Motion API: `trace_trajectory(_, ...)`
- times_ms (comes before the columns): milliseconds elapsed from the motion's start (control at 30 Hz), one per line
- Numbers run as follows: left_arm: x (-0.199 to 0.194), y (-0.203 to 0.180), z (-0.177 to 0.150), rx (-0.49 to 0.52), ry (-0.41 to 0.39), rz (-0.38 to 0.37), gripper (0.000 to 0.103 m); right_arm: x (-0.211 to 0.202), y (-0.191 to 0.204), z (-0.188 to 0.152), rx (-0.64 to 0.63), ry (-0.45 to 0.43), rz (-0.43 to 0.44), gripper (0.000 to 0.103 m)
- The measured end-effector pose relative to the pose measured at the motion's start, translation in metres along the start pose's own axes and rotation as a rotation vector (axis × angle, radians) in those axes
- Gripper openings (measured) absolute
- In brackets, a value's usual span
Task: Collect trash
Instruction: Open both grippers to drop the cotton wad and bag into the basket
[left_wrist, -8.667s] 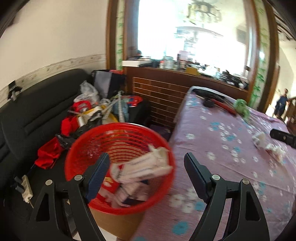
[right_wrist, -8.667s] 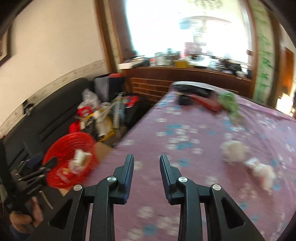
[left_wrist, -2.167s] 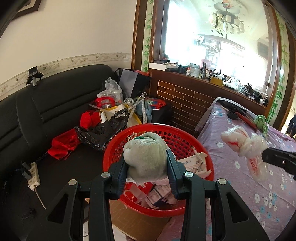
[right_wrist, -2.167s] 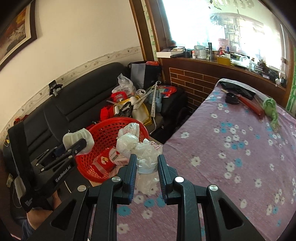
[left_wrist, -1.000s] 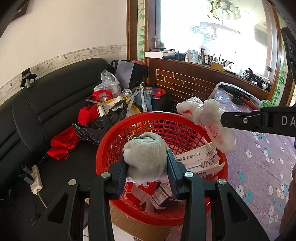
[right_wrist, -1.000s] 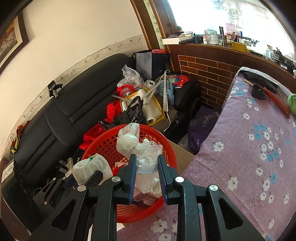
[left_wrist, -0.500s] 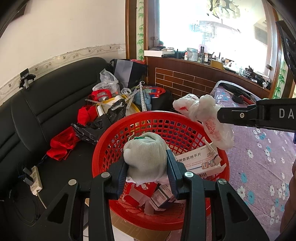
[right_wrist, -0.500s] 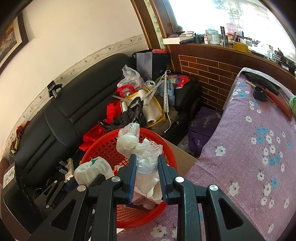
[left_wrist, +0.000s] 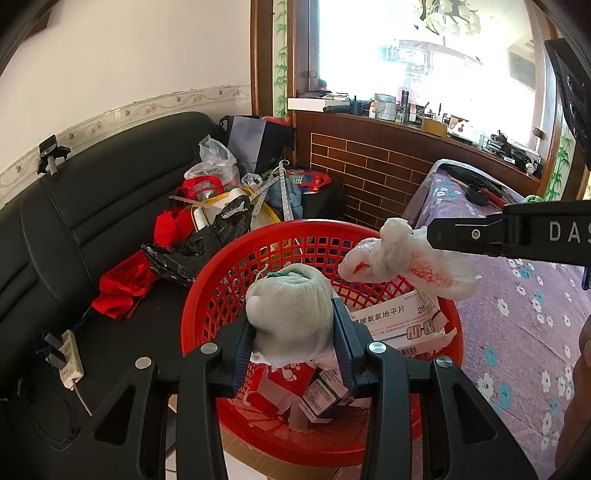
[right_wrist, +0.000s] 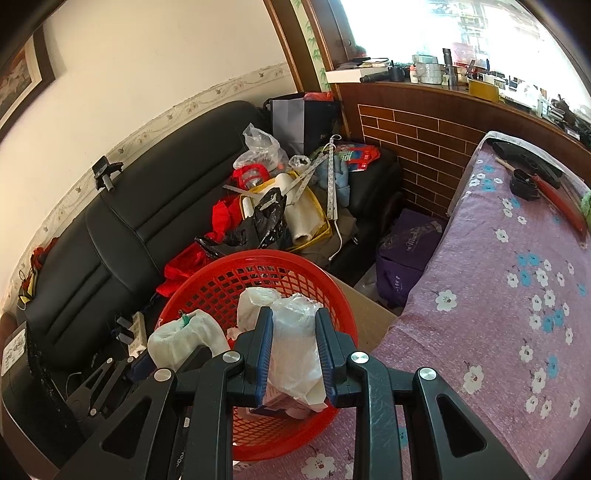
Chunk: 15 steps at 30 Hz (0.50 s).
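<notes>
A red mesh basket (left_wrist: 229, 288) (right_wrist: 229, 280) holds cartons and paper boxes (left_wrist: 395, 321). My left gripper (left_wrist: 293, 332) is shut on a balled white cloth (left_wrist: 291, 310) above the basket's near side; the cloth also shows in the right wrist view (right_wrist: 184, 339). My right gripper (right_wrist: 295, 347) is shut on a knotted clear plastic bag (right_wrist: 295, 339) over the basket. In the left wrist view the bag (left_wrist: 399, 258) hangs from the right gripper's fingers (left_wrist: 465, 236) above the basket's right rim.
A black sofa (left_wrist: 74, 206) stands left, piled with red cloth (left_wrist: 125, 277), a black bag (left_wrist: 207, 243) and other clutter. A purple flowered tablecloth (right_wrist: 517, 295) covers the table on the right. A brick-faced counter (left_wrist: 369, 170) stands behind. A power strip (left_wrist: 68, 354) lies on the sofa.
My right gripper has carried the plastic bag further over the basket and lower. My left gripper still holds the cloth in the same place.
</notes>
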<state>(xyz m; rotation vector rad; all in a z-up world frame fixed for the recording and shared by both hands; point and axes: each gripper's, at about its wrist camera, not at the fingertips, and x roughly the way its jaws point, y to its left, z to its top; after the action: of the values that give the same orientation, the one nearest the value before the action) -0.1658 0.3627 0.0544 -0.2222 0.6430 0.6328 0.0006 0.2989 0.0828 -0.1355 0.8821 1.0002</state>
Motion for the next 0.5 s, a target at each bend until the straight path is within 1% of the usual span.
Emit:
trace_trajectory(167, 0.0026, -0.0011, -0.0015, 0.005, -0.006, -0.003, 0.039, -0.0001, 0.0006, 0.0003, -0.002, -0.003, 0.003, 0.027)
trace_trajectory(267, 0.0027, -0.0022, -0.002, 0.009, -0.01, -0.003, 0.046, -0.0007, 0.0025, 0.0013, -0.008, -0.007, 0.007, 0.028)
trace_trajectory(333, 0.0011, -0.0034, -0.0023, 0.008, -0.015, 0.001, 0.054, -0.0012, 0.0023, 0.0018, -0.01, -0.009, 0.007, 0.029)
trace_trajectory(500, 0.0003, -0.0023, -0.0021, 0.008, -0.017, 0.001, 0.057, -0.0033, -0.0003, 0.0024, -0.001, -0.012, 0.01, 0.03)
